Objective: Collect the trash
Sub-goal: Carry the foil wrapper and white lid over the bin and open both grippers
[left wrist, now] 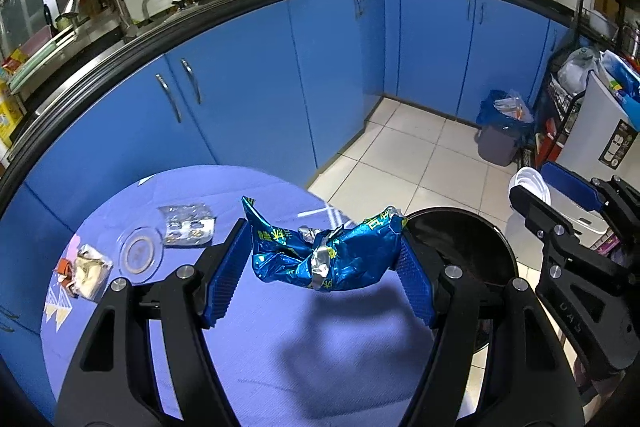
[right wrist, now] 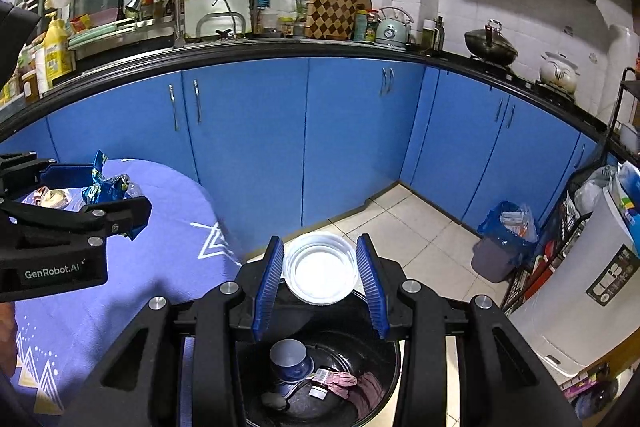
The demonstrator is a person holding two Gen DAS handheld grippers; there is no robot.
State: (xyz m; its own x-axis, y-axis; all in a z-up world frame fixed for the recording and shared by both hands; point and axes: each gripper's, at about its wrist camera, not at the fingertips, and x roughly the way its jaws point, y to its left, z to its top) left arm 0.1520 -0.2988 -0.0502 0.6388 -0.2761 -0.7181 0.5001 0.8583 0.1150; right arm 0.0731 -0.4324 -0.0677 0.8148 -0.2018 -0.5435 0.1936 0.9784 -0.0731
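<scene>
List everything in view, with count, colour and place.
Crumpled foil snack bag: one, blue, held above the table.
Round plastic lid: one, white, held over the bin.
Round bin: one, black, beside the table, holding a cup and scraps.
Clothed table: one, purple.
Blister pack: one, silver, on the table.
Foil wrapper: one, gold, table's left edge.
Lined floor bin: one, grey, corner.
Left gripper: black, blue fingers.
Right gripper: same.

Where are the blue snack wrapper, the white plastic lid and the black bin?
blue snack wrapper [left wrist: 320, 255], left wrist view, crumpled middle
white plastic lid [right wrist: 320, 269], right wrist view, flat centre
black bin [right wrist: 390, 371], right wrist view, right inner wall
</scene>
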